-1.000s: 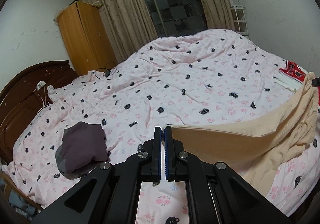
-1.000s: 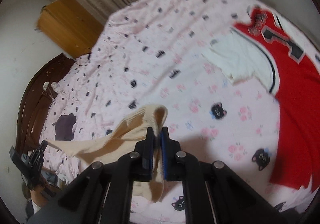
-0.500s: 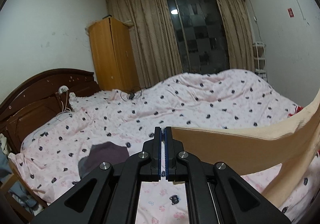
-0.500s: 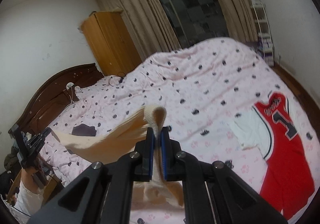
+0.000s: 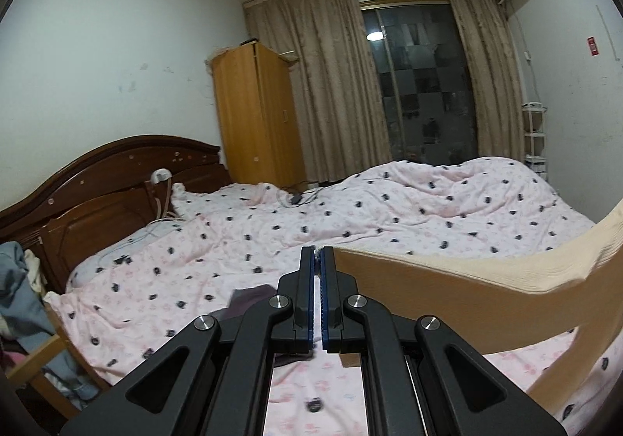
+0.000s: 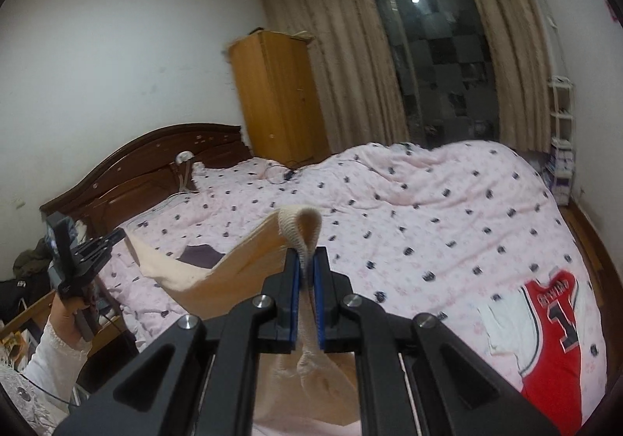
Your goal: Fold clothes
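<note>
A cream knit garment point(image 5: 447, 288) hangs stretched in the air above the bed between both grippers. My left gripper point(image 5: 320, 255) is shut on one edge of it, and the cloth runs off to the right. My right gripper point(image 6: 307, 261) is shut on a ribbed edge that loops up above the fingertips point(image 6: 295, 264). In the right wrist view the cream garment point(image 6: 218, 272) sags leftward to the left gripper point(image 6: 117, 237), held by a hand point(image 6: 66, 309) in a white sleeve.
A red and white number 1 jersey point(image 6: 557, 331) lies flat at the bed's right. A dark purple garment point(image 6: 200, 256) lies on the pink cat-print duvet point(image 5: 389, 210). Wooden headboard point(image 5: 101, 179) left, wardrobe point(image 5: 257, 116), curtains and window behind.
Both grippers have risen and tilted up from the bed, lifting the cream garment off the duvet; the views now take in the walls, the window and the headboard.
</note>
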